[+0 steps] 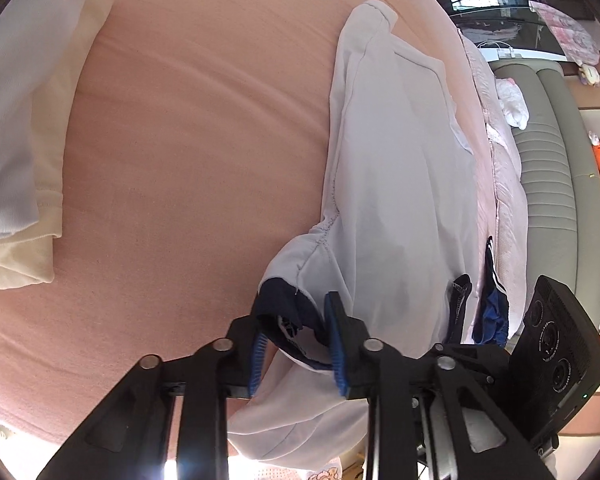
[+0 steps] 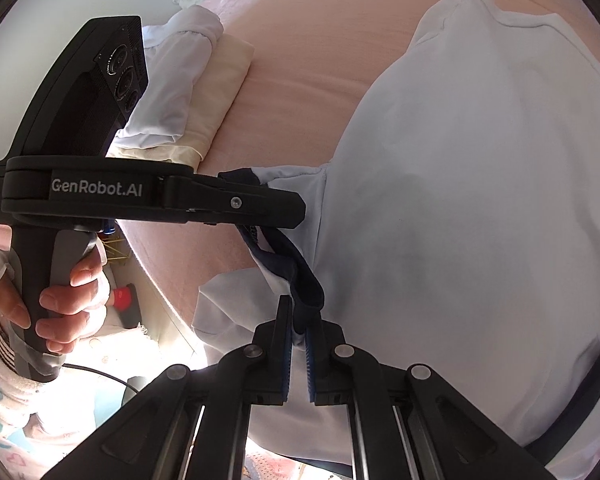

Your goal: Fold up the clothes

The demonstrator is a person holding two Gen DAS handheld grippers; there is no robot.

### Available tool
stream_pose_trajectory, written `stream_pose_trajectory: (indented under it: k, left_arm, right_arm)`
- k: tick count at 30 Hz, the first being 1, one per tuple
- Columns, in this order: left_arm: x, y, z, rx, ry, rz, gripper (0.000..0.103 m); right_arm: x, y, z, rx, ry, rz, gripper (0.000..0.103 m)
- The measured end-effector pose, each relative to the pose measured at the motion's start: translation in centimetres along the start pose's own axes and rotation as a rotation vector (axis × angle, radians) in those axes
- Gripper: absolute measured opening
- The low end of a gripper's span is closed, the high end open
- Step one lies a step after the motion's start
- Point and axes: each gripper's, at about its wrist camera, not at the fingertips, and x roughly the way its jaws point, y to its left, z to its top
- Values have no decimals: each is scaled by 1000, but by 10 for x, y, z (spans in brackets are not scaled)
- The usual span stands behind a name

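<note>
The white shirt (image 1: 400, 184) with its navy collar trim (image 1: 280, 304) lies spread on the pink bed (image 1: 196, 160), its collar end drawn to the near edge where both tools meet it. The left hand-held gripper (image 1: 296, 344) stands part open, the navy trim sitting between its blue pads (image 1: 336, 344); whether they actually pinch the cloth I cannot tell. The right hand-held gripper (image 2: 298, 344) is nearly closed, pinching a navy strip of the same collar, just beside the left tool's jaws. Holding the neckline at two close points looks meant to keep the shirt taut and square for a fold. A folded pile of white and cream clothes (image 1: 24, 128) sits well apart on the bed, likely kept clear of the working area
</note>
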Motion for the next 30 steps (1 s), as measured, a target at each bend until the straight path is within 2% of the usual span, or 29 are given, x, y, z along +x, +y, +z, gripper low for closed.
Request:
stream_pose_trajectory:
  k: [4, 5, 6, 7, 8, 9, 11, 17, 23, 25, 27, 28, 30]
  left_arm:
    - [0, 1, -3, 14, -2, -24, 15]
    - [-1, 0, -2, 13, -3, -31, 15]
    - [-4, 0, -1, 12, -4, -43, 15]
    - [-8, 0, 2, 10, -5, -59, 15]
    - [-11, -1, 2, 6, -6, -73, 15]
    - [-13, -3, 3, 8, -7, -85, 15]
    - [-17, -9, 5, 31, -12, -105, 15]
    - [-11, -30, 13, 92, -5, -103, 15]
    - [-6, -34, 14, 90, 6, -121, 15]
    - [-6, -36, 14, 95, 8, -125, 15]
    - [-8, -40, 13, 118, 3, -126, 15]
    - [-9, -42, 12, 130, 0, -123, 15]
    - [-10, -49, 11, 158, -8, -83, 15]
  right_arm:
    - [1, 6, 1, -38, -2, -8, 5]
    - [0, 9, 1, -61, -7, -21, 10]
    - [-1, 14, 2, -96, -21, -51, 21]
    - [-3, 18, 2, -131, -34, -81, 28]
    - [-4, 23, 3, -165, -50, -104, 41]
    - [-7, 27, 4, -191, -65, -111, 46]
    - [-9, 34, 6, -217, -84, -101, 46]
    - [-6, 33, 21, -248, -98, -95, 46]
    - [-4, 13, 31, -147, -96, -43, 45]
    - [0, 7, 32, -111, -78, -40, 34]
    - [1, 2, 31, -92, -75, -34, 13]
    - [1, -1, 30, -80, -72, -37, 8]
    - [0, -7, 25, -41, -48, -72, 5]
